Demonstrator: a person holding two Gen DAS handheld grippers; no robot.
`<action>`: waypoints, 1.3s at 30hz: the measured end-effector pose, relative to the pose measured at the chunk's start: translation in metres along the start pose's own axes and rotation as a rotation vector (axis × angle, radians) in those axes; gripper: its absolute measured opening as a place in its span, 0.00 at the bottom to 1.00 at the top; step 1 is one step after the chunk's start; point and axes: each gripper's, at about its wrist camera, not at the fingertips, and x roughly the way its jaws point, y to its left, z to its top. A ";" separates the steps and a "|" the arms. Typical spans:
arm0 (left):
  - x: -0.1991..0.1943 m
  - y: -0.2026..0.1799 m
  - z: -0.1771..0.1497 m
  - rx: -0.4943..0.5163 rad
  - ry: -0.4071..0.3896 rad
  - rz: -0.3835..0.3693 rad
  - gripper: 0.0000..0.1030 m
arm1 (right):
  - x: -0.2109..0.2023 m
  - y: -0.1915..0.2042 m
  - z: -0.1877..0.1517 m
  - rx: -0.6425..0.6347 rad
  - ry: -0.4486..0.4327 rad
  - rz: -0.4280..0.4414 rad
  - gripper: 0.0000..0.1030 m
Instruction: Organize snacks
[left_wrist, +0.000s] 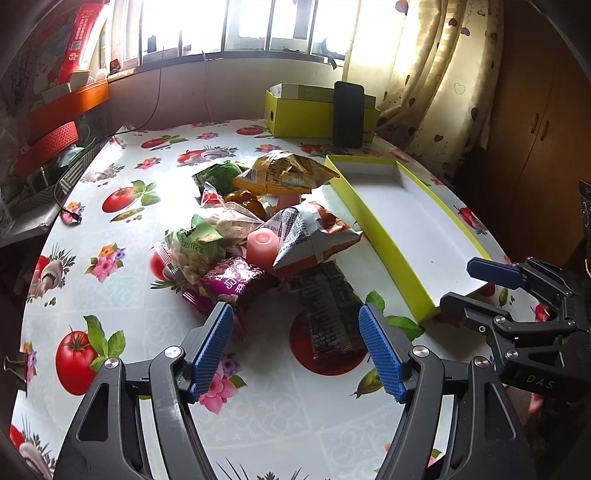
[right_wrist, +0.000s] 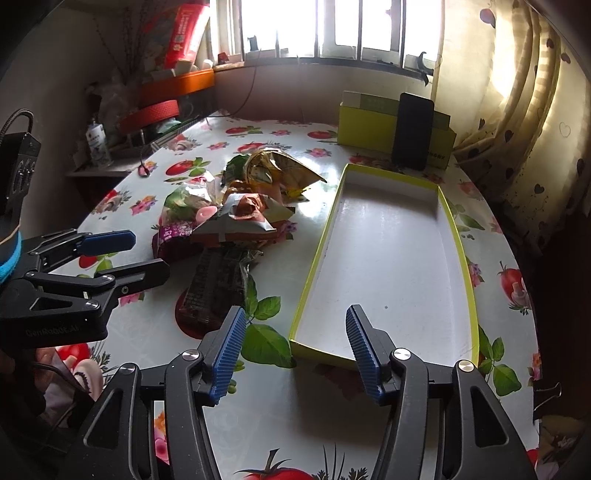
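**Both grippers empty, snacks piled left of tray**

We see the left gripper (left_wrist: 295, 347) with jaws apart, nothing between them, hanging above the near end of a dark packet (left_wrist: 328, 310). The right gripper (right_wrist: 293, 354) is also spread and empty, over the near left corner of the tray (right_wrist: 469, 280). The snack pile (left_wrist: 255, 218) sits mid-table on the cloth (left_wrist: 110, 280), just left of the tray: yellow bag (left_wrist: 284, 173) far, grey-orange bag (left_wrist: 310, 236) touching a pink cup (left_wrist: 262, 245), purple packet (left_wrist: 231, 277) near. The tray holds nothing. Far behind it, a phone (left_wrist: 348, 114) leans on a green box (left_wrist: 299, 114).
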 end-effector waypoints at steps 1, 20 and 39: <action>0.000 0.000 0.000 -0.001 0.001 -0.002 0.70 | 0.001 0.000 0.000 0.005 0.000 -0.001 0.54; -0.002 -0.001 0.002 0.035 -0.020 0.005 0.69 | 0.005 -0.005 0.001 0.016 0.020 0.006 0.54; 0.005 0.002 0.002 0.021 0.006 -0.033 0.69 | 0.012 -0.005 0.000 0.011 0.035 0.008 0.54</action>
